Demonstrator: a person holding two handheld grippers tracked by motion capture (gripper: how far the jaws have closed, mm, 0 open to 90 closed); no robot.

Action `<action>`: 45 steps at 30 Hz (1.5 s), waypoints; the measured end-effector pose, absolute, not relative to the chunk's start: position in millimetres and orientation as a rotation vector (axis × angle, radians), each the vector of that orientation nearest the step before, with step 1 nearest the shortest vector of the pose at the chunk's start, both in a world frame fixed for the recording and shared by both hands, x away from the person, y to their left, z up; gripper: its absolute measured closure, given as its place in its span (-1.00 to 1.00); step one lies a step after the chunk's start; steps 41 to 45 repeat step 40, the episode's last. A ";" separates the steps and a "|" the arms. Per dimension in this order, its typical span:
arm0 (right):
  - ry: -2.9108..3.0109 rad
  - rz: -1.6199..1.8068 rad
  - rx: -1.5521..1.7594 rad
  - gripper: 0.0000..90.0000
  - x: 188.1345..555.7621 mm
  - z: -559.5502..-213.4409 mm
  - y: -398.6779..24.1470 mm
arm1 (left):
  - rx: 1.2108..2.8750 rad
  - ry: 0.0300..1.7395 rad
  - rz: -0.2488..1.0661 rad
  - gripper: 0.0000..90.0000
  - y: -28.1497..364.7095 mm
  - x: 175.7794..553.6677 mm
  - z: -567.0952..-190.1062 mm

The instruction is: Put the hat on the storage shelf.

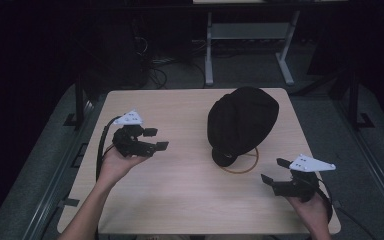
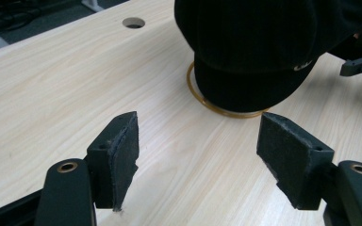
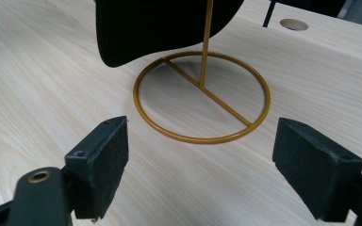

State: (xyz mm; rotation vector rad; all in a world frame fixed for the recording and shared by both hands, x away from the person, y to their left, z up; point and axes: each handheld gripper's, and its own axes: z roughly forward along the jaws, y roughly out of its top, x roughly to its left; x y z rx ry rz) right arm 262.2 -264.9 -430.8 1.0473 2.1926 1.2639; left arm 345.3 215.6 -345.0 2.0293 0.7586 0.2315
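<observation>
Both grippers, left (image 1: pixel 157 138) and right (image 1: pixel 271 170), gape empty; the black cap (image 1: pixel 242 120) on its gold stand (image 3: pixel 202 96) sits between them, nearer the right.

A black cap (image 1: pixel 242 120) sits on a thin gold wire stand (image 1: pixel 240 167), right of the worktop's middle in the high view, toward 2 o'clock from the centre. The cap is soft and dark, with a short peak (image 1: pixel 224 157) pointing down toward 6 o'clock, overhanging the stand's base. In the left gripper view a small pale mark (image 2: pixel 302 67) shows at its band. The stand has a flat round ring (image 3: pixel 201 96) resting on the worktop, a straight bar across it, and an upright rod (image 3: pixel 206 42) rising from that bar into the cap.
</observation>
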 end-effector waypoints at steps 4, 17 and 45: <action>2.195 1.258 1.040 -0.59 262.7 -431.3 -264.1 | 2.012 0.784 0.238 -0.34 224.8 338.2 -355.5; 2.191 1.259 1.035 -0.59 261.9 -431.6 -263.3 | 2.016 0.821 0.268 -0.34 237.3 315.0 -379.9; 2.194 1.268 1.026 -0.58 260.1 -432.9 -262.2 | 2.031 0.876 0.374 -0.34 262.6 262.1 -411.1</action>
